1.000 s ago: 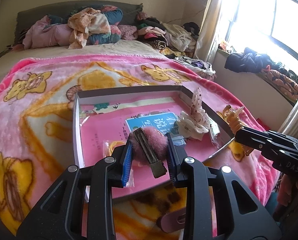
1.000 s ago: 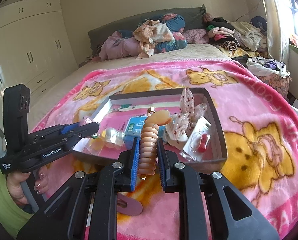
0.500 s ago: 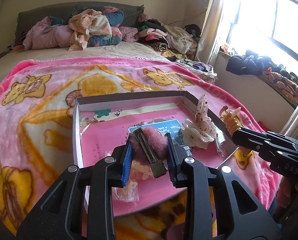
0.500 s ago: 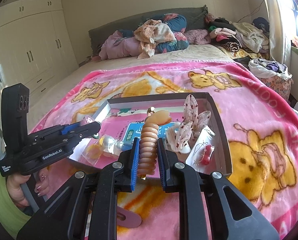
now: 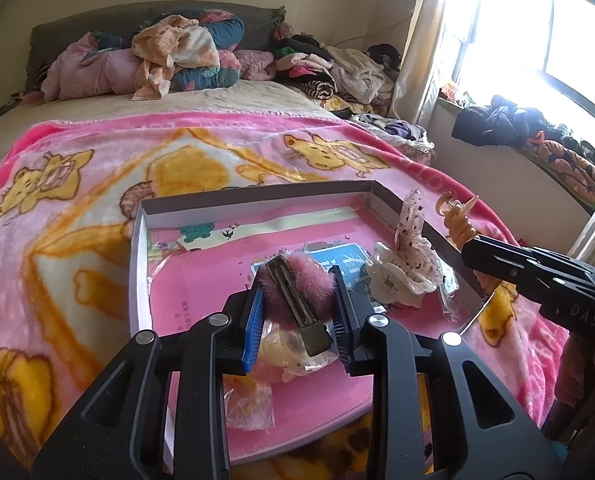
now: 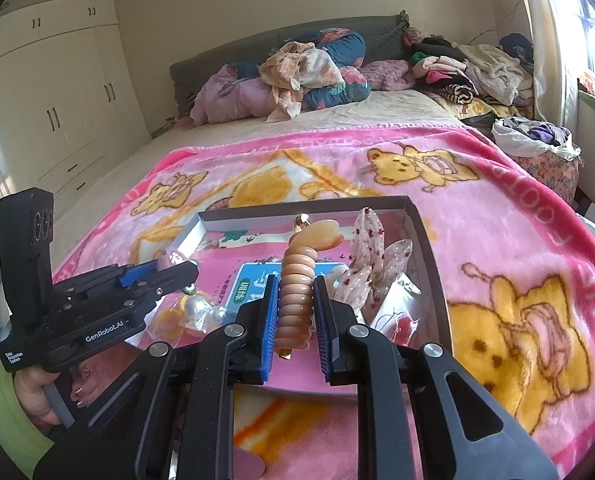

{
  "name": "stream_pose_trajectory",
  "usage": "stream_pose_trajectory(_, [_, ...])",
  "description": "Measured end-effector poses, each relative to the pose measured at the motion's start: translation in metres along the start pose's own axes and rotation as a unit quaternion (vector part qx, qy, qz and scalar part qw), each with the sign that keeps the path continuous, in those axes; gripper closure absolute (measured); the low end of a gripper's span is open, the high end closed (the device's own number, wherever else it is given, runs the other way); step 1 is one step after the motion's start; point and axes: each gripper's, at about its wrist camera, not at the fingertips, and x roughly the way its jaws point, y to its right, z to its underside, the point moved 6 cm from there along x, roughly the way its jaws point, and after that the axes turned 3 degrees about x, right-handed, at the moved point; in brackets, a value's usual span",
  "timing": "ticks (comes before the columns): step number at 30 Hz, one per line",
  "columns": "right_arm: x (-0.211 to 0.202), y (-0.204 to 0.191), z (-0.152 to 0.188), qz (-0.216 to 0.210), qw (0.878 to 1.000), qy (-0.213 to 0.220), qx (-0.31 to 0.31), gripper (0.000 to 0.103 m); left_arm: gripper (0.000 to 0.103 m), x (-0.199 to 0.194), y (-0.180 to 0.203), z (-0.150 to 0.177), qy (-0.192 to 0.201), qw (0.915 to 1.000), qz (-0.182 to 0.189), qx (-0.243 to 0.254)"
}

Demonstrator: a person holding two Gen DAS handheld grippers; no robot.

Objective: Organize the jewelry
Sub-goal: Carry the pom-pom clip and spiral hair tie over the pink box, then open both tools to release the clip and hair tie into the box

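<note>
- While both grippers are held over the near end of the box [image 5: 257, 196], each one is clamped on a hair piece, so neither is empty.
- L gripper [image 5: 297, 312]: jaws narrowed onto a fluffy pink pom-pom clip [image 5: 297, 288]. Fuzzy mauve-pink fur is seen on both sides, w/ a dull bronze metal bar running down the middle and a squared tab at the near end. It's held just above the box floor, over a crinkly plastic bag w/ something yellowish in it [image 5: 293, 356].
- R gripper [image 6: 295, 316]: pads pressed on a ribbed peach/tan claw clip [image 6: 297, 288]. It's glossy, stacked in rounded ridges like a spiral, w/ a flat wider bit at the top, and is held upright above the box's near edge.
- Box is shallow, grey-walled, pink-lined, and is set on a pink teddy-bear blanket [image 6: 497, 216] on the bed.
- Already in the box: a blue card [image 6: 253, 280], a white claw clip [image 5: 389, 280] beside a spotted fabric bow [image 6: 371, 256] at the right side, and a small bag w/ red bits [image 6: 401, 320] in the near right corner.
- A hand [image 6: 37, 392] w/ a lime sleeve is seen on the L handle.
</note>
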Motion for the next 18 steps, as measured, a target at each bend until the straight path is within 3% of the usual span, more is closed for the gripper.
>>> stream_pose_trajectory(18, [0.020, 0.028, 0.000, 0.012, 1.000, -0.011, 0.011, 0.086, 0.081, 0.024, 0.000, 0.007, -0.020, 0.9997, -0.006, 0.009])
